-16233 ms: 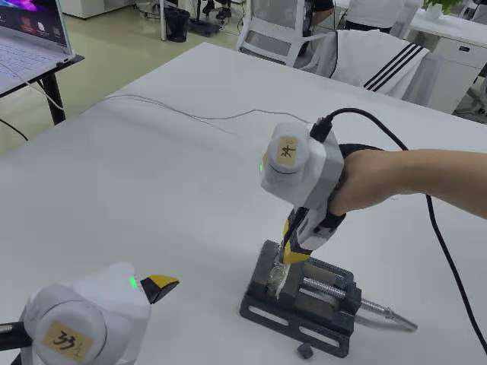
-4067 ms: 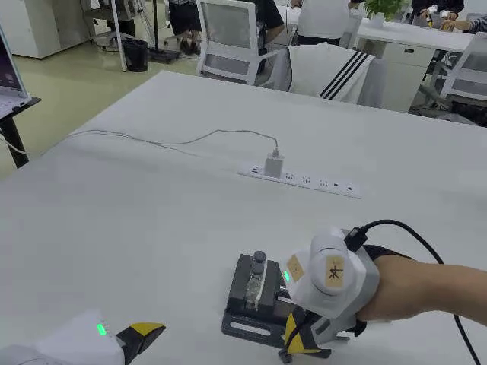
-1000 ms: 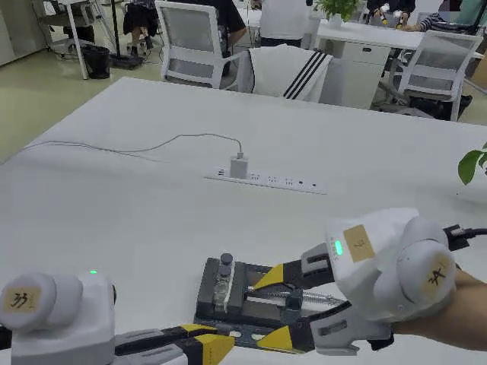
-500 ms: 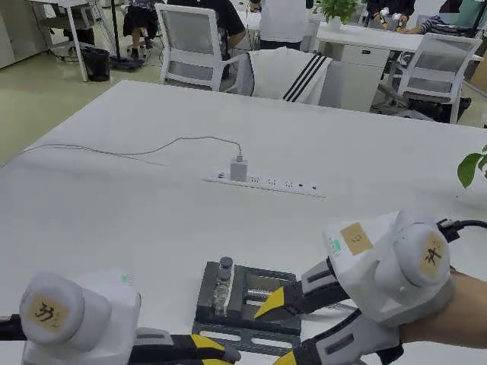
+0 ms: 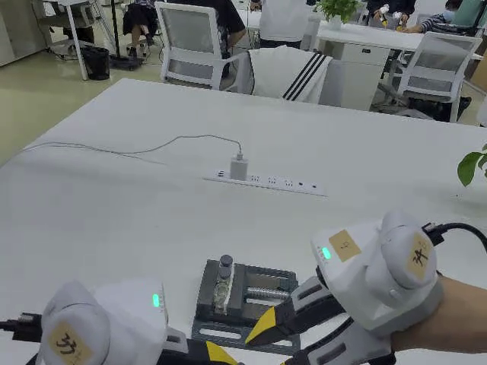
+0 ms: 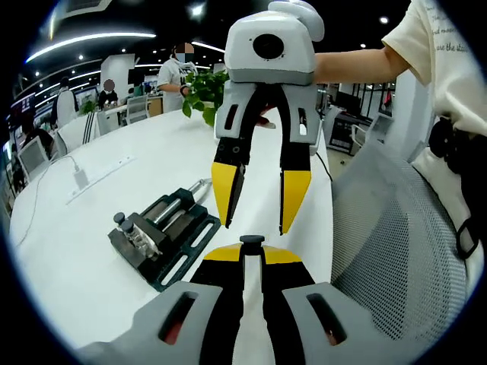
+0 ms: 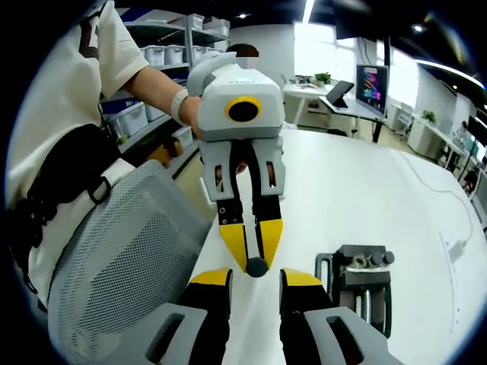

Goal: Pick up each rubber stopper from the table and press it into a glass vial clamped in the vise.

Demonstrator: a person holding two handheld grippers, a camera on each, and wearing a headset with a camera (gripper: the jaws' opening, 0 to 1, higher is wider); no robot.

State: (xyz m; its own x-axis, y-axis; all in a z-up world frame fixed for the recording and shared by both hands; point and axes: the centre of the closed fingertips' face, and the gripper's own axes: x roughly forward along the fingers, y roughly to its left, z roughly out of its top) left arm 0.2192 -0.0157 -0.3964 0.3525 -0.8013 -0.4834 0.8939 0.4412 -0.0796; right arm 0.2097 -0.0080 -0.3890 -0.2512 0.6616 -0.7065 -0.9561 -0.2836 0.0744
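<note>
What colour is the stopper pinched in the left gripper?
Dark grey. The stopper in the left gripper shows best in the right gripper view.

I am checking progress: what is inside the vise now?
Glass vials stand clamped in the vise, two dark stoppers on top. Their lower parts are hidden by the vise blocks.
</note>
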